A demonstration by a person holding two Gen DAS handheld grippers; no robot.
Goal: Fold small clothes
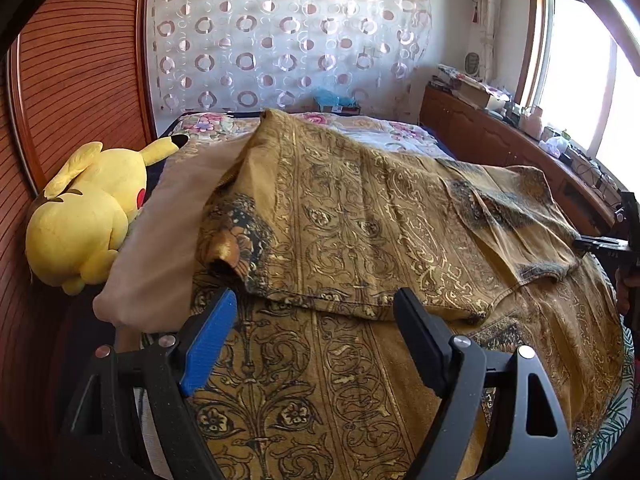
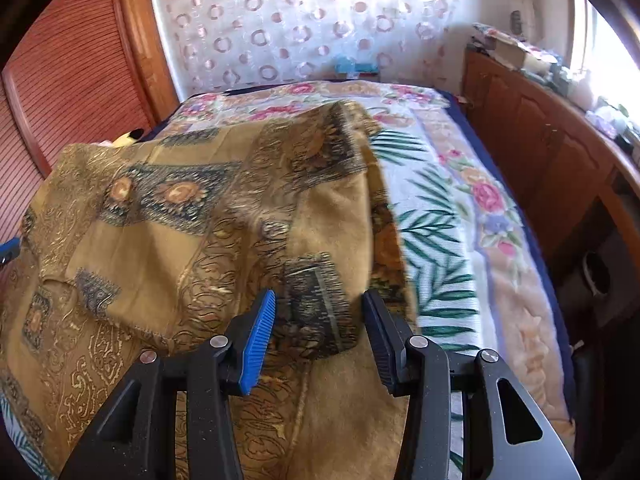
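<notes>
Golden patterned garment [image 1: 360, 220] spread on the bed [image 2: 460, 208], partly folded, its long axis running left to right across the mattress. Left gripper [image 1: 316, 340] hangs just above the garment's near folded hem, fingers released and empty, the hem lying directly ahead of them. Right gripper [image 2: 320, 336], likewise spread wide and holding nothing, hovers over the garment's right end, a dark-bordered flap between its fingers; it appears the nearer to a graspable edge. A yellow plush toy [image 1: 88, 216] rests on a beige pillow [image 1: 172, 232] at left. Wooden cabinets [image 2: 540, 152] line the right wall; a curtain [image 1: 280, 32] hangs at the far end.
</notes>
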